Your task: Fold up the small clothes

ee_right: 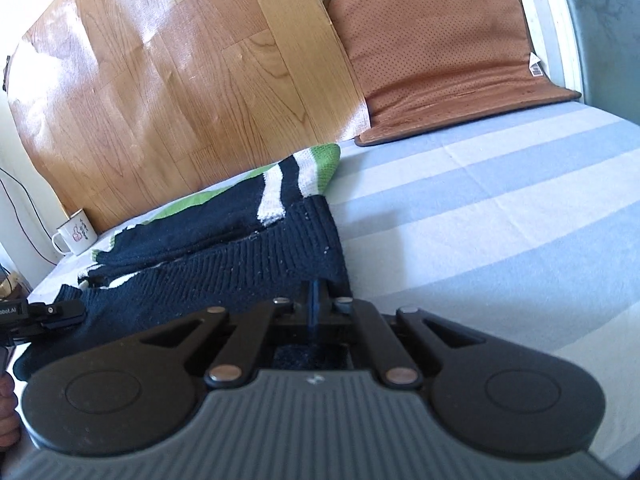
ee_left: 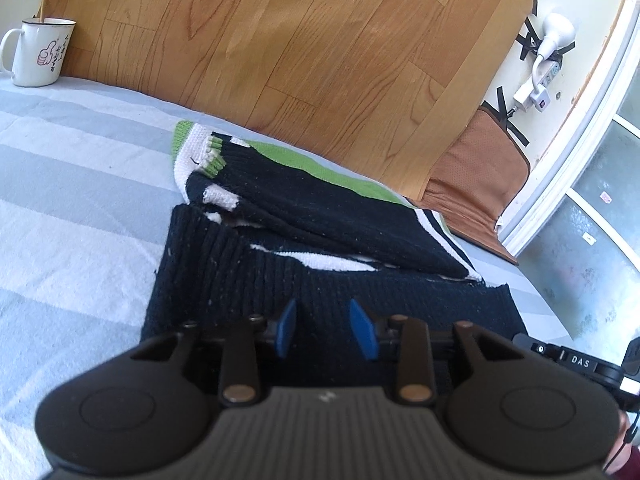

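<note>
- The small sweater [ee_left: 320, 240] lies partly folded on the striped bed [ee_left: 80, 200].
- The right hand-held gripper [ee_right: 318, 300] is pinched shut on the sweater's near hem; the thin bite could slip.
- The left hand-held gripper [ee_left: 326, 328] is partly open over the hem, holding nothing, so lifting now could make the fold crooked.

Black tongs [ee_left: 325, 328] with blue fingertips [ee_left: 362, 328], ribbed grey housing, brass-coloured rivets.

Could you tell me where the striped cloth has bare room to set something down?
Bare striped cloth runs between the sweater and the brown mat, and between the sweater and the mug. The sweater's near edge is crowded by both grippers.
</note>
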`<state>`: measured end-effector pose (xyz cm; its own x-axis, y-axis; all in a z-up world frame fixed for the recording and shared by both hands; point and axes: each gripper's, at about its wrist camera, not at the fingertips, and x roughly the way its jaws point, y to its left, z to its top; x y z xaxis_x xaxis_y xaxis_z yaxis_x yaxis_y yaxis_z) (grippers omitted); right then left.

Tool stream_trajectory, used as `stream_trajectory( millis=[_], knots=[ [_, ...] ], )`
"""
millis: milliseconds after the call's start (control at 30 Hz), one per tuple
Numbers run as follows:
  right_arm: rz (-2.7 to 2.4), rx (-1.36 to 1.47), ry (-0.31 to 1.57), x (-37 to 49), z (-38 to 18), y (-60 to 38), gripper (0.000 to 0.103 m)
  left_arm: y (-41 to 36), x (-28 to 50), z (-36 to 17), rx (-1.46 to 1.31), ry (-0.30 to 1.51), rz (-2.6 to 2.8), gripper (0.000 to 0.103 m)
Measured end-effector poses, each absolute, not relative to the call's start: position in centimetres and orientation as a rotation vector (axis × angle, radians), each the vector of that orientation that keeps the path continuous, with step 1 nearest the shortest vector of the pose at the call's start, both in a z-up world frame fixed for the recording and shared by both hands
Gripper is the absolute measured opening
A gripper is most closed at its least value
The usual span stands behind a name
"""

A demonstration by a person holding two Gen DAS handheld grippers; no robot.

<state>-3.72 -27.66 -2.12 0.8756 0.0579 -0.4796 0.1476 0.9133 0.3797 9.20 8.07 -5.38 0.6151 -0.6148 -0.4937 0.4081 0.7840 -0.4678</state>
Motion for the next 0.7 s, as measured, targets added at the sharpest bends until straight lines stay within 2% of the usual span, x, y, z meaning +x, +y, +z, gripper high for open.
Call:
stream_trajectory(
  millis=[200, 400, 533, 700],
  knots=[
    [-0.064, 0.359, 0.480, -4.2, -1.8, -26.6, 0.007, 7.9, 9.0, -5.3, -0.318, 0.681, -0.610, 0.037],
    [-0.029, 0.331, 0.416, -5.4, -0.5, -25.2, 0.025, 7.7, 8.9, -5.2, -0.312, 0.677, -0.622, 0.044],
    [0.069, 0.291, 0.398, -5.9, 0.6, -23.6, 0.025, 7.7, 8.9, -5.2, -0.312, 0.676, -0.629, 0.047],
    [0.075, 0.258, 0.495, -5.8, -1.0, -23.1, 0.025, 7.6, 8.8, -5.2, -0.309, 0.675, -0.632, 0.049]
  ],
)
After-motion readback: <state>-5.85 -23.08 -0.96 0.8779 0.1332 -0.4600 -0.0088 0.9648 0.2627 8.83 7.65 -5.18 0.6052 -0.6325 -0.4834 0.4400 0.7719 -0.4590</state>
